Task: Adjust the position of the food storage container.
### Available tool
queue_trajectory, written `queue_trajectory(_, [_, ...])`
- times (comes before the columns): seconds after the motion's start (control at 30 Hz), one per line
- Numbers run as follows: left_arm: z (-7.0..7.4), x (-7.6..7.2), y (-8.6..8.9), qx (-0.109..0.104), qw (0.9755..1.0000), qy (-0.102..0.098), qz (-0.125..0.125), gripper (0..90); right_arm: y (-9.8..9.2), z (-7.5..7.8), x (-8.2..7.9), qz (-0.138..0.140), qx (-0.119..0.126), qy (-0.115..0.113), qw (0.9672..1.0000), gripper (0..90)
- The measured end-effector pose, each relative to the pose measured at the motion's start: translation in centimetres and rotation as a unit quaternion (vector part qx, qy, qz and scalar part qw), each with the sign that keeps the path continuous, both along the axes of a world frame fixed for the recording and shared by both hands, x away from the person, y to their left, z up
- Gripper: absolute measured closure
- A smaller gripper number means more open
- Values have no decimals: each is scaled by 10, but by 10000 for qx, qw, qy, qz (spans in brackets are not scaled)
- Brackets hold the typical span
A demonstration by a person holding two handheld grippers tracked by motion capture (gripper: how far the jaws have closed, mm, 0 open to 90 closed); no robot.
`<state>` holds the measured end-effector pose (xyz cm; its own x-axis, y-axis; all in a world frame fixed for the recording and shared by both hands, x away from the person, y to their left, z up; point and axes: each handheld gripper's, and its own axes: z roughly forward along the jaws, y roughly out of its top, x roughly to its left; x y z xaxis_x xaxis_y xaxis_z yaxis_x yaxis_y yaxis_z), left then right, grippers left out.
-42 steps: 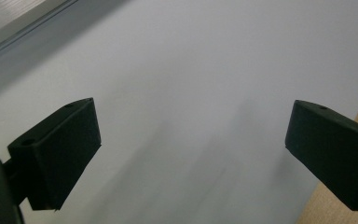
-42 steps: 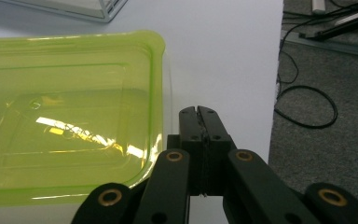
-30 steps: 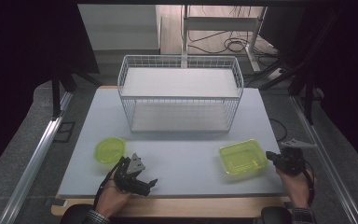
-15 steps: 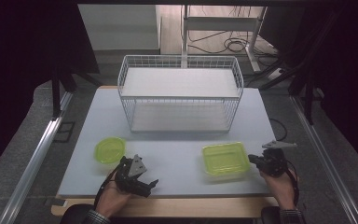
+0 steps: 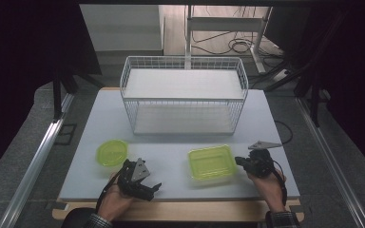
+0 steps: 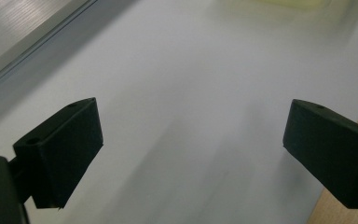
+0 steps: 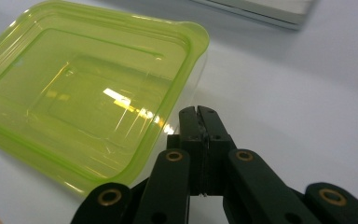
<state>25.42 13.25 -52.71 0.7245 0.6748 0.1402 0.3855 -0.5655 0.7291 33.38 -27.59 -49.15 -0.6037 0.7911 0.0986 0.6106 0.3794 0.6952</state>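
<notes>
We see right gripper [image 7: 199, 112] closed, empty, tip at tub [image 7: 88, 93] rim (touching, seemingly); left gripper [image 6: 191, 144] wide open, empty.

Bare desk [image 5: 171, 156] lies open between the round green lid [image 5: 111, 152] and the rectangular green container [image 5: 211, 162], while the white wire basket [image 5: 184, 95] blocks the far middle, leaving strips either side.

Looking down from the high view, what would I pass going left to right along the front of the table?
Round yellow-green plastic lid → left claw, open → rectangular yellow-green plastic container → right claw, shut beside the container's right edge.
</notes>
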Motion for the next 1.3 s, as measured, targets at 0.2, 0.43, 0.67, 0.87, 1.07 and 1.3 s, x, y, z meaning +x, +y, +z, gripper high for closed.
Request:
queue_trajectory(0.2, [1, 0, 3, 22, 9999, -59, 90, 40, 28, -2, 3, 284, -48, 49, 9996, 886])
queue_trajectory(0.43, [4, 0, 9, -106, 9997, -41, 214, 40, 51, -6, 6, 565, -18, 230, 9981, 885])
queue_trajectory(0.67, [5, -1, 15, -128, 9996, -20, 265, 37, 70, -5, 9, 779, 0, 334, 9964, 883])
queue_trajectory(0.87, [6, 1, 19, -321, 9992, 62, 221, 35, 74, -4, 7, 764, -162, 113, 9969, 853])
queue_trajectory(1.07, [4, 1, 16, -274, 9994, 53, 179, 34, 61, 2, 2, 659, -86, -111, 9977, 772])
queue_trajectory(1.3, [2, 2, 14, -180, 9997, 56, 185, 33, 52, 2, -4, 601, 12, -346, 9976, 408])
